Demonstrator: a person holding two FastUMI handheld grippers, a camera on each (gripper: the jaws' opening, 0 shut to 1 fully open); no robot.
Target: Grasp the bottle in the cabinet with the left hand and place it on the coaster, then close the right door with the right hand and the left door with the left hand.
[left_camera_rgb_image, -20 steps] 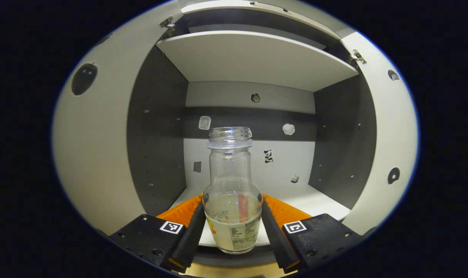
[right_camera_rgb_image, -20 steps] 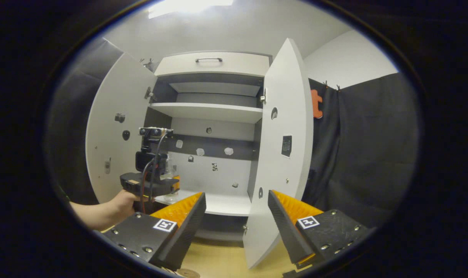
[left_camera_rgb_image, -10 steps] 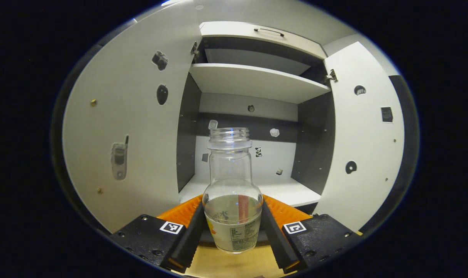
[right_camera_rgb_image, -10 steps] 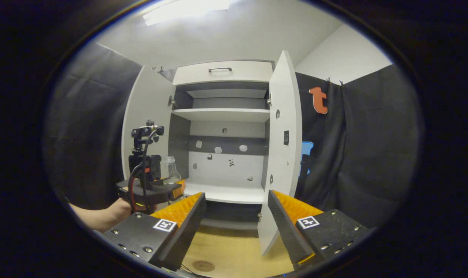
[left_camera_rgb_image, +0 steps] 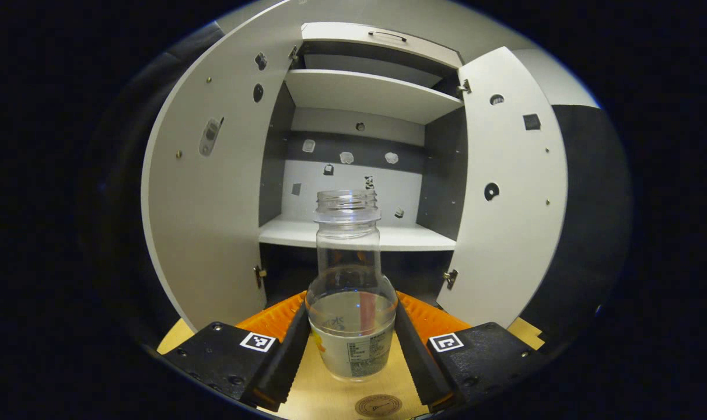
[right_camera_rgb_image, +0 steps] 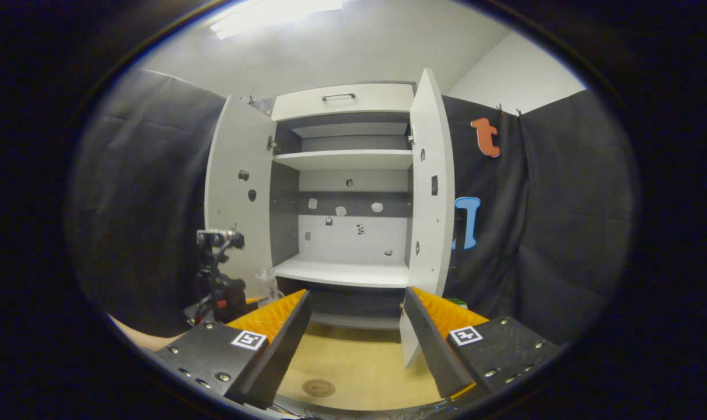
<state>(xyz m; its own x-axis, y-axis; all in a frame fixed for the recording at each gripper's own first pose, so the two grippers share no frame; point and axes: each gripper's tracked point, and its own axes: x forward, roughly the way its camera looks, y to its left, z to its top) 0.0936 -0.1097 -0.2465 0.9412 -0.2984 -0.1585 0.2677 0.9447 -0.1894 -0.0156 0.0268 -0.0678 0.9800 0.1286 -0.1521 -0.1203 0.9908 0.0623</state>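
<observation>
My left gripper (left_camera_rgb_image: 351,341) is shut on a clear uncapped bottle (left_camera_rgb_image: 350,303) with a little liquid and a label, held upright above the wooden table. The round brown coaster (left_camera_rgb_image: 378,405) lies just below and in front of the bottle. The white cabinet (left_camera_rgb_image: 359,169) stands beyond with its left door (left_camera_rgb_image: 207,198) and right door (left_camera_rgb_image: 508,192) both swung open. In the right gripper view, my right gripper (right_camera_rgb_image: 353,344) is open and holds nothing. It hangs over the coaster (right_camera_rgb_image: 318,388), with the right door (right_camera_rgb_image: 429,216) ahead and the left gripper with the bottle (right_camera_rgb_image: 267,284) at lower left.
The wooden table (right_camera_rgb_image: 359,373) stretches in front of the cabinet. The cabinet's lower shelf (right_camera_rgb_image: 347,273) and upper shelf (right_camera_rgb_image: 345,159) carry nothing; a drawer with a handle (right_camera_rgb_image: 337,97) sits on top. Black cloth walls flank the cabinet on both sides.
My left gripper has drawn the bottle back out of the cabinet and lowered it toward the table; the coaster now shows below it. My right gripper has also pulled back from the cabinet.
</observation>
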